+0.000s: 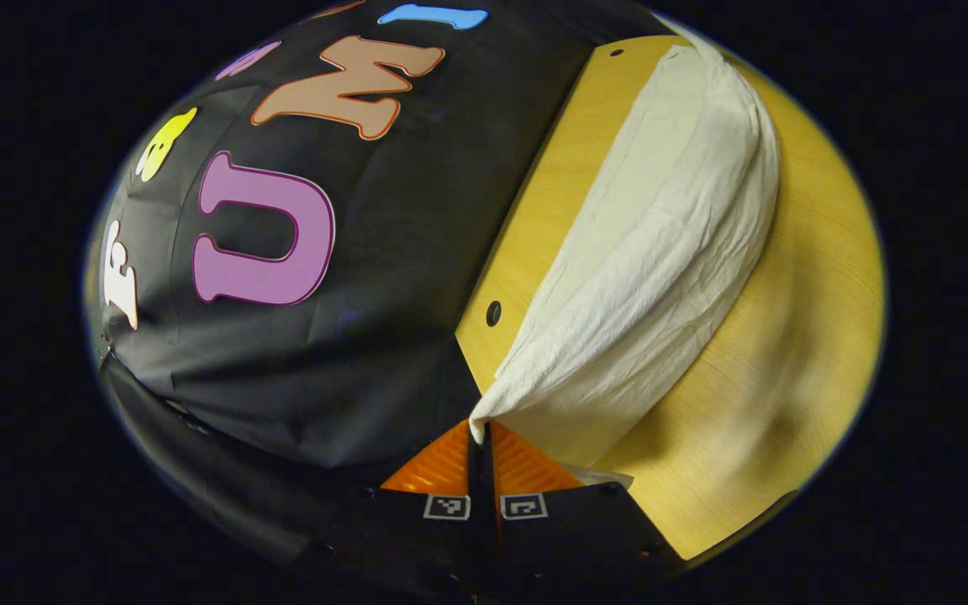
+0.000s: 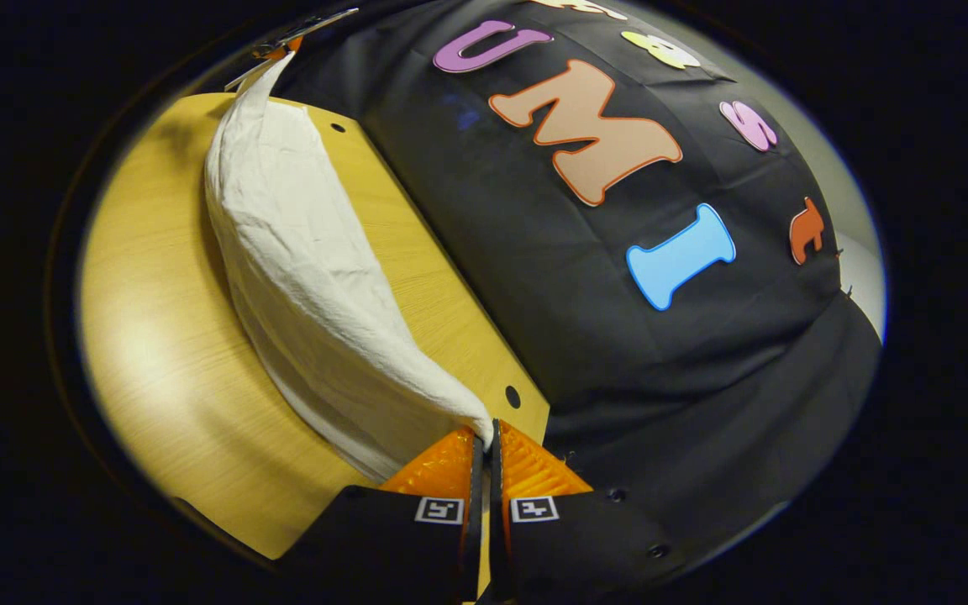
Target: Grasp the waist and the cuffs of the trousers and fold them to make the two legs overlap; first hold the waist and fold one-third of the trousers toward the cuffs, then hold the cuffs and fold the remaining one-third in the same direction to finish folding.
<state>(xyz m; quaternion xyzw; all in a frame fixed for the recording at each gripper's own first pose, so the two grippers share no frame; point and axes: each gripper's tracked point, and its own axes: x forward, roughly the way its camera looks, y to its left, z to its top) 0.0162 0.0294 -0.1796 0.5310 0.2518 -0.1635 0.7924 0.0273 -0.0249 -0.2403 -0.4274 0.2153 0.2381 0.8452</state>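
In the left gripper view, the left gripper (image 1: 484, 433) was clenched on a corner of the off-white, crinkled cotton trousers (image 1: 660, 252) — both fingers pressed together with a pinch of cloth caught at their tips. From that pinch the fabric fanned away ahead and to the right of the fingers in a long, sagging curve, its surface finely wrinkled, its lower edge draped onto the smooth, pale wooden table (image 1: 786, 353). A small round hole (image 1: 493, 313) sat in the tabletop just ahead of the fingertips, beside the cloth.

In the right gripper view, the right gripper (image 2: 486, 433) was likewise clamped on another end of the same trousers (image 2: 299, 252), the cloth gathered to a point between its closed fingers. The fabric swept ahead and to the left, a soft crescent hanging over the table (image 2: 156, 361) — its far tip rising to the other gripper (image 2: 286, 42), small and hard to make out.
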